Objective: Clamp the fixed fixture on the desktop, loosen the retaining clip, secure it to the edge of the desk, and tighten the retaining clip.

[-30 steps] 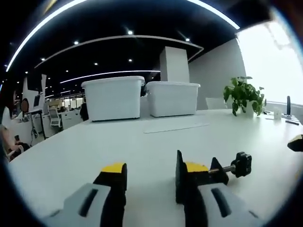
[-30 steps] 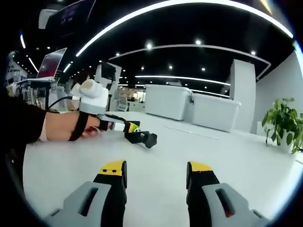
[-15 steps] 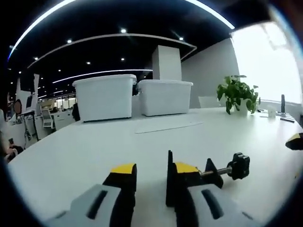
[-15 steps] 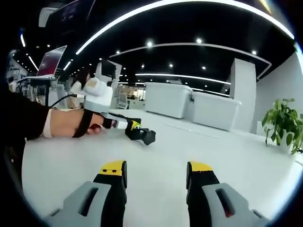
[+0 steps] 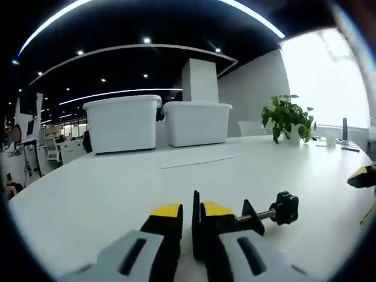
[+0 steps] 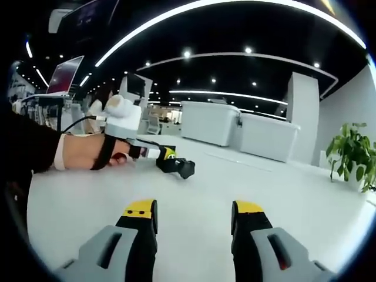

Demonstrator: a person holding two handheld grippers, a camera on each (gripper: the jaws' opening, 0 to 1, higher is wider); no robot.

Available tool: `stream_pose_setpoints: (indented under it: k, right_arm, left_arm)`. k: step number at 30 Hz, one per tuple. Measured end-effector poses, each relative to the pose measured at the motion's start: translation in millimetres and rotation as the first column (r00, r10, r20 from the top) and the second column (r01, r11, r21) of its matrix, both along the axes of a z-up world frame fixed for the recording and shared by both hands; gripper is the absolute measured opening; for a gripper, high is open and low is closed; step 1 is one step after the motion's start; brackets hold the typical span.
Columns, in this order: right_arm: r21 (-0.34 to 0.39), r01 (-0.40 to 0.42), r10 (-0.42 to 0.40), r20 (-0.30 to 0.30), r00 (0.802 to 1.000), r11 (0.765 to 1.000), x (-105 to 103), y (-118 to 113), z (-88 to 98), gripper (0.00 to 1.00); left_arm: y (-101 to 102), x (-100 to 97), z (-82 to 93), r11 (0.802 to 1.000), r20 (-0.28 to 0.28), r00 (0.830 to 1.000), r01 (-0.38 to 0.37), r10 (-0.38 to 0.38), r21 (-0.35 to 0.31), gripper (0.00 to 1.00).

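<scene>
The first step looks to be in hand: grabbing the clamp. The left gripper (image 5: 187,218) has its jaws almost together, pinching the flat black plate of the black clamp (image 5: 247,216), which lies on the white desk (image 5: 117,182). The clamp's screw and round black knob (image 5: 286,208) stick out to the side. The right gripper (image 6: 194,220) has its jaws wide apart, holds nothing, and waits over the desk, well apart from the clamp (image 6: 176,166). I think the next move is for the right gripper to reach the knob and turn it loose. Two white storage bins (image 5: 155,122) with lids on stand at the far end of the desk; I cannot tell what is inside. A potted plant (image 5: 288,116) stands near them.
</scene>
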State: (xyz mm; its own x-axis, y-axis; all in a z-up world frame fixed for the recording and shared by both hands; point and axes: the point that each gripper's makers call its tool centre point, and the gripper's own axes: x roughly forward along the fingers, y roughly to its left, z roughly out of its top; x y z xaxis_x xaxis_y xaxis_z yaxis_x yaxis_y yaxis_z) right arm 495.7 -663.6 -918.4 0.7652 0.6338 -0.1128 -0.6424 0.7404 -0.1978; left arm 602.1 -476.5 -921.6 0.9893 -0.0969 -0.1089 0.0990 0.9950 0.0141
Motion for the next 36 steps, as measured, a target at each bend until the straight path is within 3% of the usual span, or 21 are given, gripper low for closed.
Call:
stream_pose_setpoints:
  k: [17,23,30,36]
  right_arm:
    - [0.026,0.000,0.001,-0.007,1.000,1.000,-1,-1,2.4,0.46]
    - [0.038,-0.005,0.006,-0.015,1.000,0.999,-1,-1,2.7,0.47]
    - [0.034,-0.021,0.022,-0.031,0.999,0.999,-4,2,-0.4,0.48]
    - [0.151,-0.034,0.055,-0.138,0.989,0.988,2,2,1.0,0.48]
  left_arm:
    - [-3,-3.4,-1.2,1.000,-0.008,1.000,0.030,-0.030,-0.007,0.04]
    - [-4,-10.5,-1.5,0.997,-0.007,0.998,0.070,-0.070,0.014,0.04]
    - [-7,-13.7,-1.5,0.993,-0.011,0.993,0.120,-0.120,-0.007,0.04]
    - [-12,-23.6,-0.9,0.989,-0.012,0.989,0.150,-0.150,0.002,0.04]
